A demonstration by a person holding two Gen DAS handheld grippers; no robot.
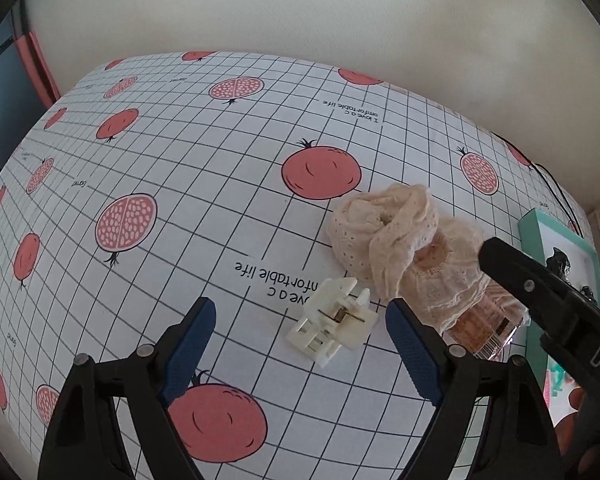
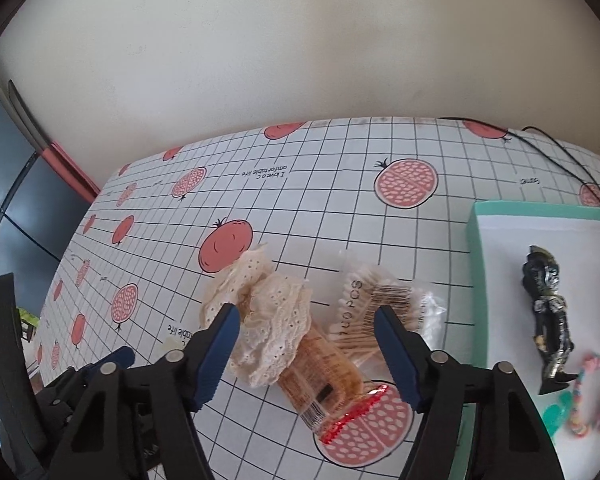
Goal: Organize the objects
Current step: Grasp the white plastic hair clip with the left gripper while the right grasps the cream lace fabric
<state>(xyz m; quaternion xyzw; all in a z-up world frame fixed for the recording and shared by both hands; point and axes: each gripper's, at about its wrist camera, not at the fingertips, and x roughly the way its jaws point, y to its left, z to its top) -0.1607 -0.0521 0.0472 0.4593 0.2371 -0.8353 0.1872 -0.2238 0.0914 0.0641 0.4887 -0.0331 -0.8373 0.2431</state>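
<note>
Plainly nearer to the left gripper [image 1: 300, 344]: white clip [image 1: 334, 330], dead ahead, just short of the lace cloth [image 1: 396, 248]. Spread wide, empty. Right gripper [image 2: 306, 350] likewise spread, astride the snack packet [image 2: 324, 380].

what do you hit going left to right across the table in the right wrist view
cream lace scrunchie → orange snack packet → bag of cotton swabs → teal tray → dark figurine → pastel bead bracelet

tablecloth [image 1: 228, 184]: white grid, pomegranate print | wall [image 2: 300, 40]: cream | cable [image 2: 560, 152]: black, far edge
</note>
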